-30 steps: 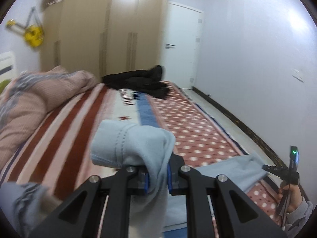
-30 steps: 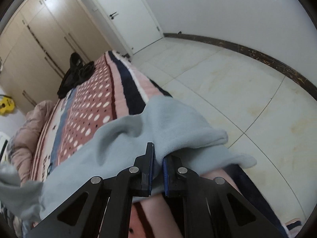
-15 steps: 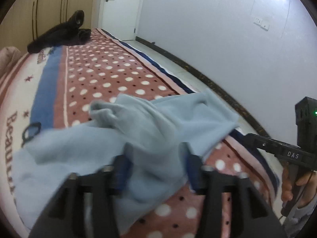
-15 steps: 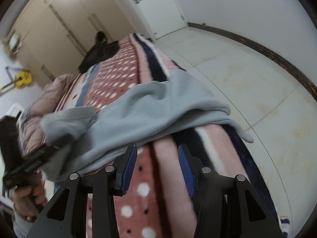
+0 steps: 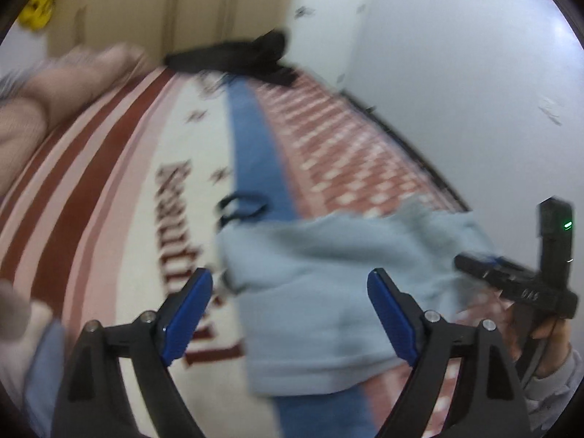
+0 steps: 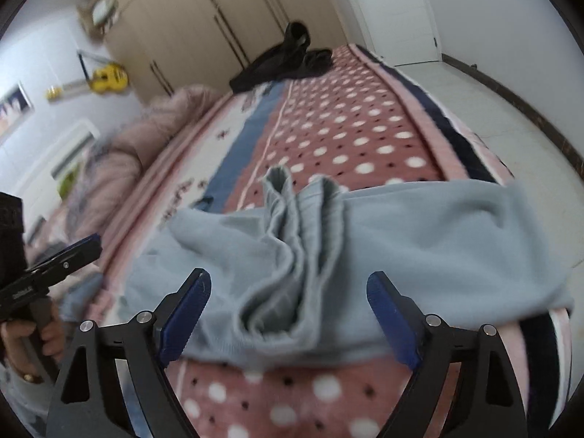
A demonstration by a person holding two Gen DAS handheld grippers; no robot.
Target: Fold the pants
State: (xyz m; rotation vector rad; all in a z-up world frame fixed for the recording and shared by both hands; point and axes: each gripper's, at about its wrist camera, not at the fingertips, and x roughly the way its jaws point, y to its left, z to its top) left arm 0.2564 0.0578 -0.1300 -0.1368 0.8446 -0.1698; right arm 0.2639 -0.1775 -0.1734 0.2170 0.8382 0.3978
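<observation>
The light blue pants (image 6: 383, 241) are lying folded across the patterned bed (image 6: 350, 127), resting loose just ahead of both pairs of fingers. The left gripper (image 5: 290, 314) is spreading its blue-padded fingers (image 5: 188, 314) wider, gripping nothing. The right gripper (image 6: 288, 317) is likewise widening its fingers (image 6: 392, 319) over the bunched cloth, pinching nothing.

The pants (image 6: 419, 241) are light blue, soft fleecy sweatpant material. They're lying folded over across the near end of the bed (image 6: 350, 135), on the polka-dot blanket, one end reaching the bed's floor-side edge. A bunched, ribbed bit sticks up in the middle with some creases. From my left side they (image 5: 328, 281) look flatter, kinda blurry though.
</observation>
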